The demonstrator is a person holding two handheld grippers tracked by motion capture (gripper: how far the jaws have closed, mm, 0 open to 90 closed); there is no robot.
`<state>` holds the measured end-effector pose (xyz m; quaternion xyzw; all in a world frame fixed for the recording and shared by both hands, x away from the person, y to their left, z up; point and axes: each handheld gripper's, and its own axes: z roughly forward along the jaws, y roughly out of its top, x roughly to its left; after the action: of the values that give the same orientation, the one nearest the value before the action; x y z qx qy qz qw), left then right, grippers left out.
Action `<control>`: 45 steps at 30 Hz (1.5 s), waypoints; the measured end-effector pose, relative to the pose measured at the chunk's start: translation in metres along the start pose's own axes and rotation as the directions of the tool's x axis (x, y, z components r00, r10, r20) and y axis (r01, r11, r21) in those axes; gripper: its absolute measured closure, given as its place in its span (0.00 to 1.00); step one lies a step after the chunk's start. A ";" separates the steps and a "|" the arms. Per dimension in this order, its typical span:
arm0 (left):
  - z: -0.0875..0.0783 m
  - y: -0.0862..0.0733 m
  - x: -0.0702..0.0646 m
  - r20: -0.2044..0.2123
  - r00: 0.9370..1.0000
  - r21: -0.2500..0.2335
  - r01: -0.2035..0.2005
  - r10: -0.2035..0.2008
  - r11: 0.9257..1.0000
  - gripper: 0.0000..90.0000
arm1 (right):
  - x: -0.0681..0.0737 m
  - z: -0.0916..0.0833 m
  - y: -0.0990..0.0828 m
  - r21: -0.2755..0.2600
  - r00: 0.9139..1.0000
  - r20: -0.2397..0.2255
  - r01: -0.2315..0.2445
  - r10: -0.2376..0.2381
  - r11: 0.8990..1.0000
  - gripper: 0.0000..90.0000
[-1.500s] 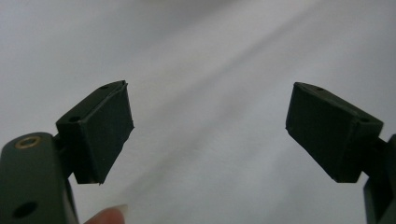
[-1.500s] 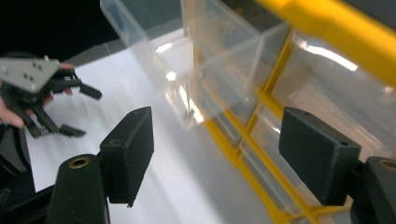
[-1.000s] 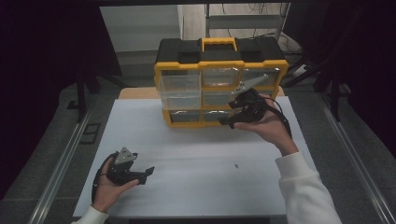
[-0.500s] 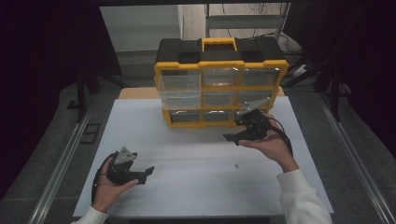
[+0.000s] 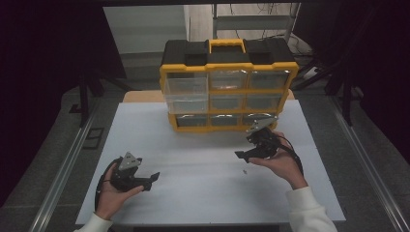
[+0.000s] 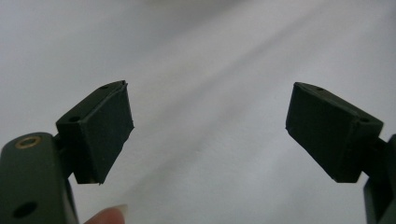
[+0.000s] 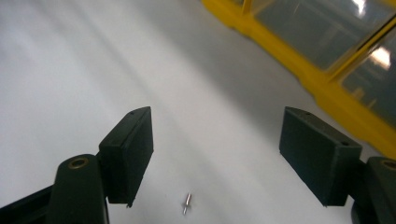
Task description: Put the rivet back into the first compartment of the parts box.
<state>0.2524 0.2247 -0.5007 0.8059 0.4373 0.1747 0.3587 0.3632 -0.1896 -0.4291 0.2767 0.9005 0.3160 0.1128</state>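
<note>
White table [image 5: 193,145] bears organizer [image 5: 227,87] beyond screw [image 7: 187,204].

The bench [image 5: 203,193] is topped with a smooth, matt white sheet that catches only a soft sheen in the gripper views. On it lies a small pin [image 7: 186,203] of bright, shiny metal. The organizer box [image 5: 227,87] looks like hard plastic: a glossy yellow frame, a matt black top, and clear, reflective drawer fronts. The right tongs [image 7: 215,154] and left tongs [image 6: 208,130] carry matt black pads with a rubbery, slightly rough-edged look, on dark, duller bodies set with small brass-coloured fittings. Each bears a grey plate of metallic look in the high view. The sleeve [image 5: 309,212] is soft white cloth.
</note>
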 end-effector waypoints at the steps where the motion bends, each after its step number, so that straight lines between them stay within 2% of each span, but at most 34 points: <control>1: 0.000 0.000 0.000 -0.001 1.000 0.000 0.000 0.000 1.000 0.17 | 0.000 0.001 -0.002 0.006 1.000 0.002 -0.001 0.001 1.000 0.29; 19: 0.002 0.001 -0.003 -0.001 1.000 0.005 -0.007 0.007 1.000 0.17 | 0.002 0.021 -0.029 0.101 1.000 0.005 -0.016 0.015 0.995 0.29; 22: 0.002 0.001 -0.002 -0.002 1.000 0.008 -0.008 0.008 1.000 0.17 | 0.003 0.028 -0.032 0.136 1.000 0.000 -0.008 0.009 0.991 0.29; 28: 0.001 0.000 -0.002 -0.002 1.000 0.004 -0.007 0.007 1.000 0.17 | 0.007 0.046 -0.036 0.222 1.000 0.008 -0.007 0.005 0.975 0.30; 33: 0.002 0.000 -0.002 0.000 1.000 0.005 -0.009 0.009 1.000 0.17 | 0.011 0.054 -0.038 0.284 1.000 0.023 -0.006 -0.001 0.959 0.38; 39: 0.001 0.000 -0.002 0.000 1.000 0.007 -0.013 0.013 1.000 0.17 | 0.013 0.055 -0.041 0.335 1.000 0.020 -0.018 0.012 0.942 0.59; 45: 0.002 0.001 -0.003 -0.001 1.000 0.011 -0.016 0.016 1.000 0.17 | 0.012 0.054 -0.041 0.339 0.999 -0.003 -0.032 0.035 0.940 0.81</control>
<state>0.2523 0.2216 -0.5013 0.8112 0.4322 0.1755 0.3526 0.3562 -0.1814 -0.4971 0.3059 0.9371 0.1595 0.0539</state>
